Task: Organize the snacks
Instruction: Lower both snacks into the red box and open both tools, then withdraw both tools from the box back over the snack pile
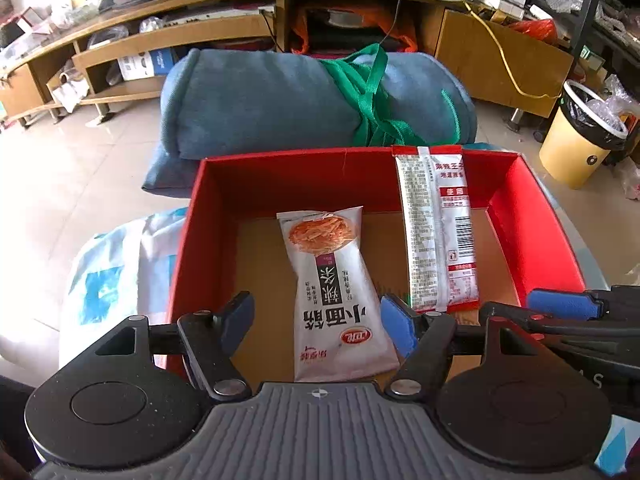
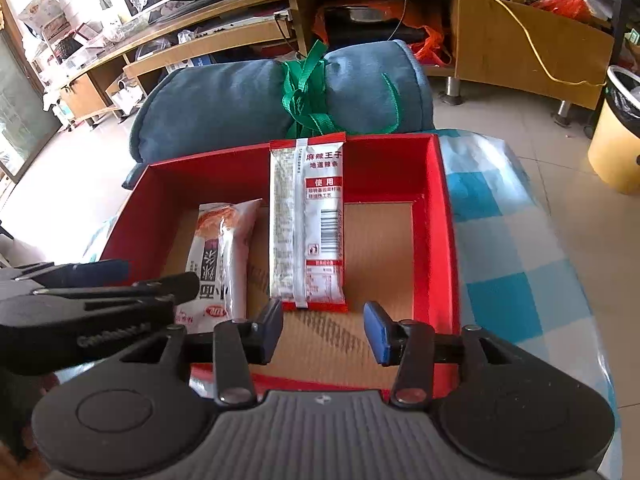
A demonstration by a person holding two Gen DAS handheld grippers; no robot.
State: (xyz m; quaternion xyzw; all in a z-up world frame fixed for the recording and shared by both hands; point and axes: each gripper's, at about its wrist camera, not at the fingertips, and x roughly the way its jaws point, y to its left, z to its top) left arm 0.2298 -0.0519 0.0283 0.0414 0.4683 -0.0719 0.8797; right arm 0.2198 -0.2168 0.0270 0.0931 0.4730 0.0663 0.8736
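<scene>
Left wrist: noodle packet [image 1: 336, 296] between released left gripper [image 1: 318, 320] pads; right gripper [image 2: 324, 330] parted, empty

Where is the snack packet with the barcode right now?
The barcode packet lies in the red box, leaning on its far wall, right of the noodle-picture packet.

table [image 2: 520, 240]: blue-white checked cloth | on it: red box [image 2: 448, 216]
</scene>
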